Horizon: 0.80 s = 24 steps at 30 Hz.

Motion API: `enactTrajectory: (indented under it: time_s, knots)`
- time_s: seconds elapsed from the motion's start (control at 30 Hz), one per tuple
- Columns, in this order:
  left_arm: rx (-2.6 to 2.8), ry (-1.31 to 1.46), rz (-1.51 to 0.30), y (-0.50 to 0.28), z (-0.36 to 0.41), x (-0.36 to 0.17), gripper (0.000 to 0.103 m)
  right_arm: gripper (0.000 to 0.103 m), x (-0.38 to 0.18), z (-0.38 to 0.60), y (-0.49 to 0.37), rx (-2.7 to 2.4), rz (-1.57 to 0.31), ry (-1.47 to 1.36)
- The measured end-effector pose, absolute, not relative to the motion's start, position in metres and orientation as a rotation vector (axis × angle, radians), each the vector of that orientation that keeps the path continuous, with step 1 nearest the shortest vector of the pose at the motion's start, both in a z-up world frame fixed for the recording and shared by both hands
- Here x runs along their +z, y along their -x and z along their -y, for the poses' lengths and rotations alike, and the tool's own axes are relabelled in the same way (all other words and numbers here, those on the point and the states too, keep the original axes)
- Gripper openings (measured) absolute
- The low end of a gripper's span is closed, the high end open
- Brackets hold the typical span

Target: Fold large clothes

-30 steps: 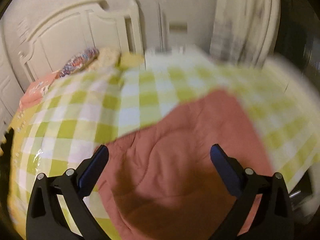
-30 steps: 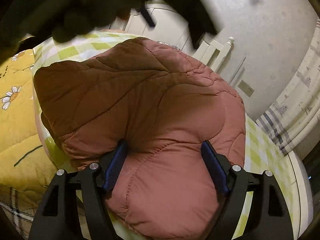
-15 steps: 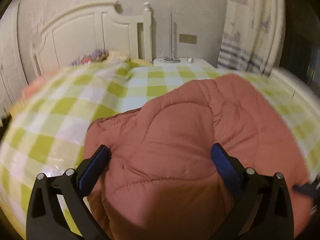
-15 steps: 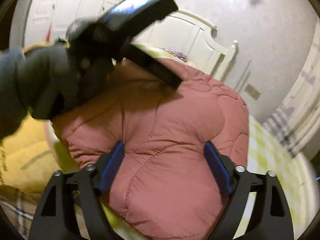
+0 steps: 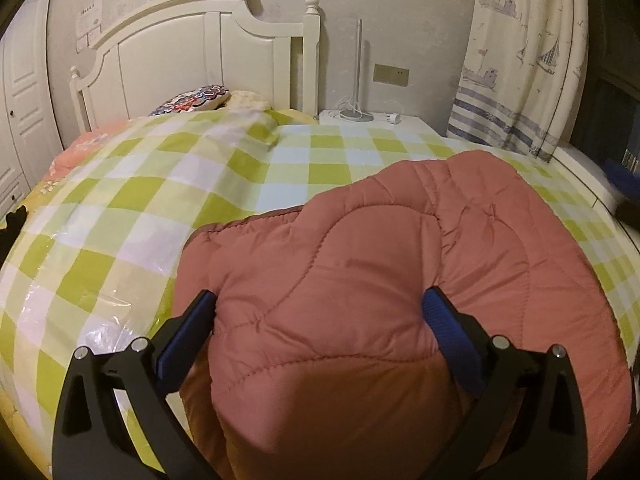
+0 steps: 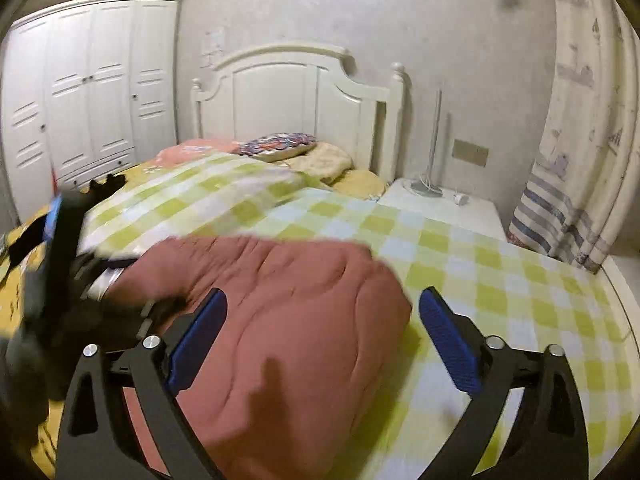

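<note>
Broadly, the bed (image 5: 132,216), under its green checked plastic-covered sheet, carries the whole job, with the white headboard (image 5: 180,52) at its far end. On the near part of it lies the pink quilted coat (image 5: 360,280), already doubled into a thick, rounded bundle. Its long axis seems to run across the bed rather than toward the headboard, though the fisheye bends this; which end is collar or hem I cannot tell.

I judge that 1 fold has just been laid and a check or second fold comes next, calling for a fresh grip on a free edge.

The left gripper (image 5: 320,320) has its 2 jaws spread wide, the padded bulk bulging between them without a clear pinch. The right gripper (image 6: 320,320) hangs above the bundle's right end, jaws apart and holding nothing.
</note>
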State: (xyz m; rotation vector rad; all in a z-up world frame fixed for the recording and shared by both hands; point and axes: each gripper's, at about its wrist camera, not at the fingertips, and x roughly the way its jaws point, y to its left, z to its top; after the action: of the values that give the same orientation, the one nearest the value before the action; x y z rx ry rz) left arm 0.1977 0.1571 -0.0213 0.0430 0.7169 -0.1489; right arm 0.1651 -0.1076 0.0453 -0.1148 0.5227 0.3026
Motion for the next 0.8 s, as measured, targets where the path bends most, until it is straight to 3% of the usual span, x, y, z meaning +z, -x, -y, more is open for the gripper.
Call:
enactTrajectory:
  time_s: [0.1, 0.23, 0.27, 0.33, 0.57, 0.8]
  knots:
    - [-0.14, -0.05, -0.721, -0.196, -0.155, -0.022, 0.101, 0.092, 0.043, 0.094, -0.206, 0.25, -0.551, 0.161]
    - [-0.12, -0.075, -0.734, -0.197, -0.152, -0.023, 0.101, 0.089, -0.029, 0.055, -0.27, 0.254, -0.868, 0.352]
    - [-0.107, -0.088, -0.75, -0.198, -0.151, -0.025, 0.101, 0.081, -0.046, 0.059, -0.28, 0.312, -0.933, 0.296]
    - [-0.108, -0.083, -0.756, -0.199, -0.151, -0.026, 0.101, 0.082, -0.053, 0.079, -0.293, 0.359, -0.994, 0.135]
    - [-0.117, -0.095, -0.752, -0.198, -0.15, -0.027, 0.101, 0.089, -0.049, 0.089, -0.276, 0.262, -0.91, 0.149]
    - [-0.12, -0.078, -0.753, -0.198, -0.153, -0.027, 0.101, 0.089, 0.006, 0.064, -0.236, 0.154, -0.726, 0.295]
